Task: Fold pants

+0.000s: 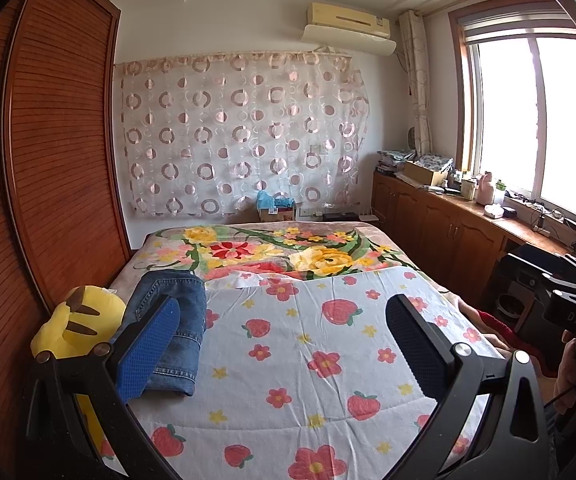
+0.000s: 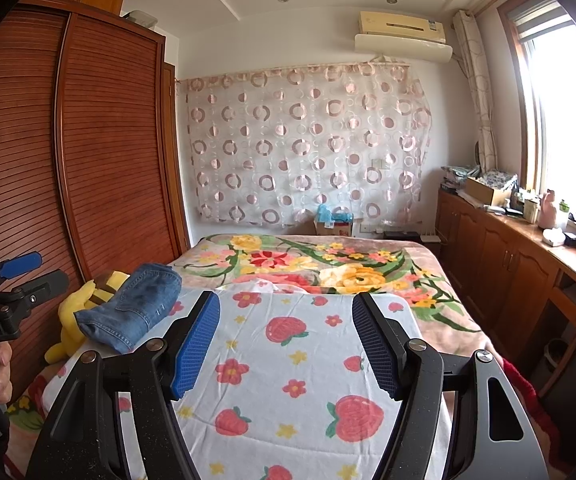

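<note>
Pants [image 1: 171, 328] lie folded beside yellow plush [image 1: 75, 324], fold looks done; our left gripper [image 1: 283, 344] & right gripper [image 2: 285, 344] gape wide, empty. Next: prob. just withdraw.

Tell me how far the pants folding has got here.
Looks done: the jeans lie as a compact folded bundle on the strawberry sheet, beside the yellow plush toy. In hand: nothing; the left gripper and right gripper are open and empty. Left: seemingly nothing.
</note>
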Action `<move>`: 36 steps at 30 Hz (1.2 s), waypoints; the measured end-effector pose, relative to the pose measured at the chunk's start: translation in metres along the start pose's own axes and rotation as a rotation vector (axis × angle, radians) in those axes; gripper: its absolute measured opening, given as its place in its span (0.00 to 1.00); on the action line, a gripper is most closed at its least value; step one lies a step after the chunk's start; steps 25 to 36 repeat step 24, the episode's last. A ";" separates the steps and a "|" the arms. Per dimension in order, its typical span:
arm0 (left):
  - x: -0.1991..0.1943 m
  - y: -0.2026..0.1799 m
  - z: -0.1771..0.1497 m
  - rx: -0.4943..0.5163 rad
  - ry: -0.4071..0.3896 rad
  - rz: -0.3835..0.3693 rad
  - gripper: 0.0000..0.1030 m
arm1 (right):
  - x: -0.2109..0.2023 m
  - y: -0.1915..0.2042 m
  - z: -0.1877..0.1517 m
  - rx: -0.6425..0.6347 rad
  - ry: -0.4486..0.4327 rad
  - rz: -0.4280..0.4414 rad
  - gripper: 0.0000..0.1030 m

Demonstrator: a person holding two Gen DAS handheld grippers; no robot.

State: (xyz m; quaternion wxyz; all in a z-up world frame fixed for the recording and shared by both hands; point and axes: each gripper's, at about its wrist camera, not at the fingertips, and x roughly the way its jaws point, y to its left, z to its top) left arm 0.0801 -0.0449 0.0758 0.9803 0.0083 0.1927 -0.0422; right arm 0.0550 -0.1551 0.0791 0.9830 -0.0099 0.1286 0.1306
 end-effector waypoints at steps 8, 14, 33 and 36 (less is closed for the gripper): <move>0.000 0.000 0.000 0.000 -0.001 0.000 1.00 | 0.000 0.001 -0.002 0.000 0.000 -0.004 0.69; -0.001 0.001 -0.001 -0.001 -0.002 0.000 1.00 | -0.001 0.001 -0.001 -0.001 -0.001 -0.003 0.69; -0.001 0.001 -0.002 -0.001 -0.003 -0.001 1.00 | 0.000 0.000 0.000 -0.002 0.000 -0.002 0.69; -0.001 0.001 -0.002 -0.001 -0.003 -0.001 1.00 | 0.000 0.000 0.000 -0.002 0.000 -0.002 0.69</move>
